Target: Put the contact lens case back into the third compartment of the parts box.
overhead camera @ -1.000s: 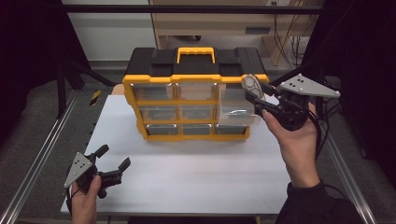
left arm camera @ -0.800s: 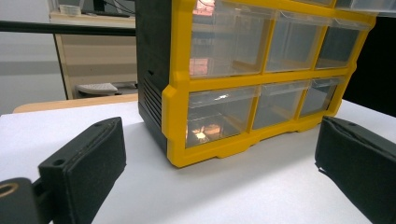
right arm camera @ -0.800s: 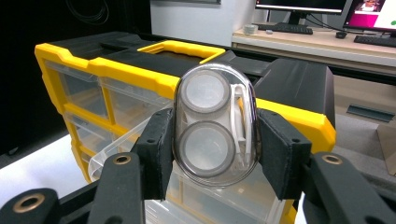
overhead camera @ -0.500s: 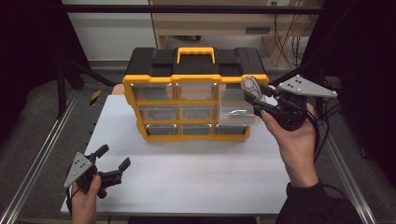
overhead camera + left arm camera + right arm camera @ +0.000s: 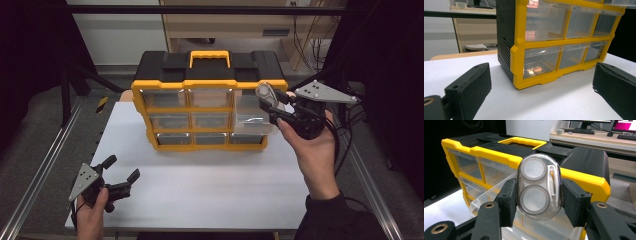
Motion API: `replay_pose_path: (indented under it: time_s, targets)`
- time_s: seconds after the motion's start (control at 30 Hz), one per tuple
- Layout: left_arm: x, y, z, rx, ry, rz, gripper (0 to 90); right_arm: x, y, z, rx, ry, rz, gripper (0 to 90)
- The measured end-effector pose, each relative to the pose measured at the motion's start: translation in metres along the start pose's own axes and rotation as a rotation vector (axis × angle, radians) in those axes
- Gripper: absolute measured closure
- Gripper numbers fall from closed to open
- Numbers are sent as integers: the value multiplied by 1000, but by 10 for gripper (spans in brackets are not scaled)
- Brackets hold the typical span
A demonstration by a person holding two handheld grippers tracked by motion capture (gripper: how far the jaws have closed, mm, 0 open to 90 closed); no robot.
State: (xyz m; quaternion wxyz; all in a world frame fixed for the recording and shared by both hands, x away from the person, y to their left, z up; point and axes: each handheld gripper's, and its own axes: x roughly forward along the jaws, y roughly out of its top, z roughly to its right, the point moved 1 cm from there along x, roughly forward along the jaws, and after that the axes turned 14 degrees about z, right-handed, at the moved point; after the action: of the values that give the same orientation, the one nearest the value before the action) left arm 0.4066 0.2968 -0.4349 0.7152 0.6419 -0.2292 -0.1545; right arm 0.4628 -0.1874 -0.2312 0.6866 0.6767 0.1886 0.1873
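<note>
Jaws of right gripper [image 5: 537,202] clamp unlabelled clear case [image 5: 538,186].

left gripper [image 5: 541,100]: jaws spread wide, nothing between them | yellow-and-black drawer organizer [image 5: 517,50]: upright on the white table [image 5: 456,66], ahead of the jaws | clear drawers [image 5: 541,61]: bottom-left one holds small items, unclear

The organiser [image 5: 207,105] was glossy yellow and matt black plastic, its drawers [image 5: 541,61] clear and shiny. At three o'clock, a smooth transparent case [image 5: 539,186] sat between matt, perhaps rubbery pads [image 5: 576,201]. The tabletop [image 5: 200,185] looked matt white.
</note>
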Motion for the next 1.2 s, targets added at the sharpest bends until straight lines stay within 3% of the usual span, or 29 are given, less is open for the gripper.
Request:
replay_pose_path:
  time_s: [0.43, 0.5, 1.2]
  targets:
    - [0, 0, 0, 0, 1, -2, 17, 3, -3, -1, 12, 10, -10, 489]
    - [0, 0, 0, 0, 1, -2, 17, 3, -3, 0, 36, 8, 13, 422]
    - [0, 0, 0, 1, 2, -1, 17, -3, 0, -1, 47, 3, 57, 387]
